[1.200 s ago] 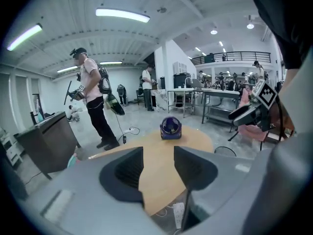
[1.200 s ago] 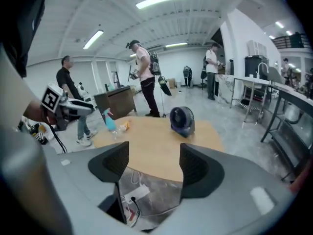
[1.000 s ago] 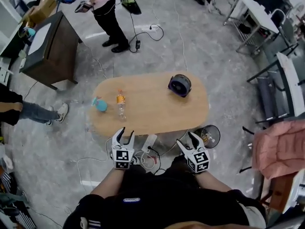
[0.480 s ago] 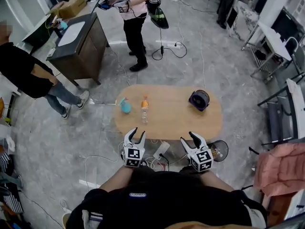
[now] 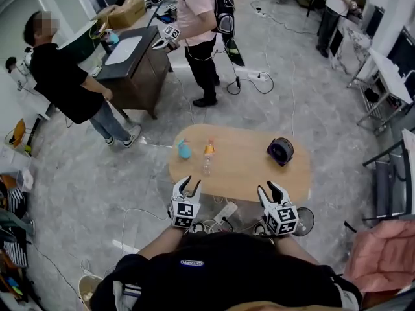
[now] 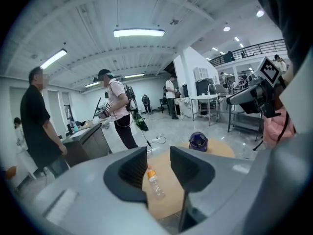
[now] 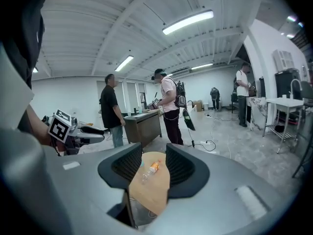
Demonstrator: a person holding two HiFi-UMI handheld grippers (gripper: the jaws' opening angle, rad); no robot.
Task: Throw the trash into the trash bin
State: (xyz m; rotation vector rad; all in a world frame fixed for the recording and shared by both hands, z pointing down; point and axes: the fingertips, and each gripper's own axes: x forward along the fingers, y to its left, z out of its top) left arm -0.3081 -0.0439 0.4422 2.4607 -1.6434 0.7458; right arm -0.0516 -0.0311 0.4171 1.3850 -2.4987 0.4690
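Short of the table (image 5: 259, 173), our left gripper (image 5: 190, 183) gaped and our right gripper (image 5: 268, 186) had been closing partway, both empty; we judged the bottle (image 5: 207, 159) light, slippery, best gripped mid-body.

Smooth pale wood worktop (image 5: 246, 173) with a matt face, clear plastic bottle (image 5: 207, 161), dark purple plastic fan (image 5: 280, 151), grey mottled floor (image 5: 305, 109) with a dull sheen, pink quilted cloth (image 5: 382, 258)

At the lower centre of the head view, the person is holding the left gripper (image 5: 189, 184) with jaws apart. The right gripper (image 5: 268, 189) has just been closing its jaws, empty and still parted.
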